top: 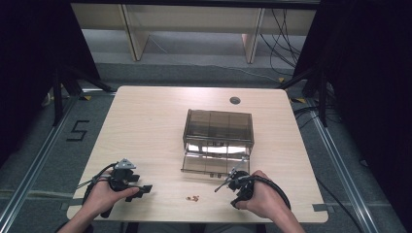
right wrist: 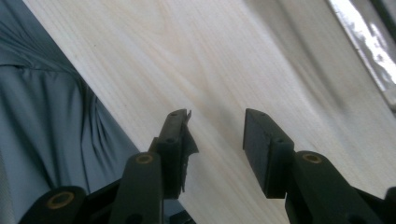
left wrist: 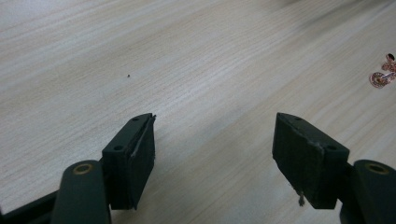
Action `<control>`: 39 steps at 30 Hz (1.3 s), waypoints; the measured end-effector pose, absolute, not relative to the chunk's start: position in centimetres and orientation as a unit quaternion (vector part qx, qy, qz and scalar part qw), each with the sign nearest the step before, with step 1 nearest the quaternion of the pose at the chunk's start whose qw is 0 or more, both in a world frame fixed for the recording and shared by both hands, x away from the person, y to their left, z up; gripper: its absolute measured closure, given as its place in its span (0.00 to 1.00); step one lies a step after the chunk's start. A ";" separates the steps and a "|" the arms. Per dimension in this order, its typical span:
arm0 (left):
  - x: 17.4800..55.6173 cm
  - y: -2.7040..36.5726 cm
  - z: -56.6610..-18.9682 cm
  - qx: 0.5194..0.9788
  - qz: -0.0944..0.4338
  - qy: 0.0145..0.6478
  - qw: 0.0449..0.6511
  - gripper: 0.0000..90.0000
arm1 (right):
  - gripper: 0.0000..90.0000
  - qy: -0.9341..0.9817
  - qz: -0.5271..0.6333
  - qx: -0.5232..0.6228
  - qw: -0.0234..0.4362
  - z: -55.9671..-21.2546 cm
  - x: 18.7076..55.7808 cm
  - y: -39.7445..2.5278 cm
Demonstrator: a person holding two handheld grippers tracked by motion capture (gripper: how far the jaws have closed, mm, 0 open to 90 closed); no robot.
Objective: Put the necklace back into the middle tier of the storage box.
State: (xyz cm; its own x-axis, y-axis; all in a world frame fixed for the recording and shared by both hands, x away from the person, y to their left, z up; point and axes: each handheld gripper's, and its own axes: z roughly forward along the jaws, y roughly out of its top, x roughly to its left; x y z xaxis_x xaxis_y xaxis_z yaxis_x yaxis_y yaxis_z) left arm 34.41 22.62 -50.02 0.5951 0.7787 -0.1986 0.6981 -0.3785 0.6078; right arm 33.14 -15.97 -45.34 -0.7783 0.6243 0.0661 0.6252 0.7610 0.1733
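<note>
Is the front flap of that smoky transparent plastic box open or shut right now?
Open. The smoky transparent plastic box has its front flap folded down flat onto the light wooden table, leaving the bright interior exposed in the high view.

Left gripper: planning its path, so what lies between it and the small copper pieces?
Only bare table between the left gripper and copper pieces, per the left gripper view.

— Where are the 2 hands?
— Both come in from the near edge. The left hand [top: 104,194] holds the left gripper [top: 144,189] low, pointing toward the right, jaws wide apart.
— And the other?
— The right hand [top: 262,194] grips the right gripper [right wrist: 217,135], its jaws parted, nothing between them.
</note>
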 end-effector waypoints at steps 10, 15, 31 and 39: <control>34.3 22.5 -50.0 0.830 0.062 0.447 0.327 0.33 | 0.69 -0.962 -0.082 -0.261 0.006 -45.9 33.2 -12.7; 34.4 22.4 -50.1 0.827 0.057 0.448 0.335 0.33 | 0.74 -0.966 -0.074 -0.249 0.016 -45.9 33.2 -11.0; 34.5 22.4 -50.1 0.829 0.056 0.443 0.336 0.33 | 0.80 -0.981 -0.062 -0.183 -0.004 -46.4 34.3 -7.2; 34.5 22.4 -50.0 0.829 0.056 0.445 0.334 0.33 | 0.81 -0.983 -0.061 -0.171 -0.003 -46.8 34.7 -5.6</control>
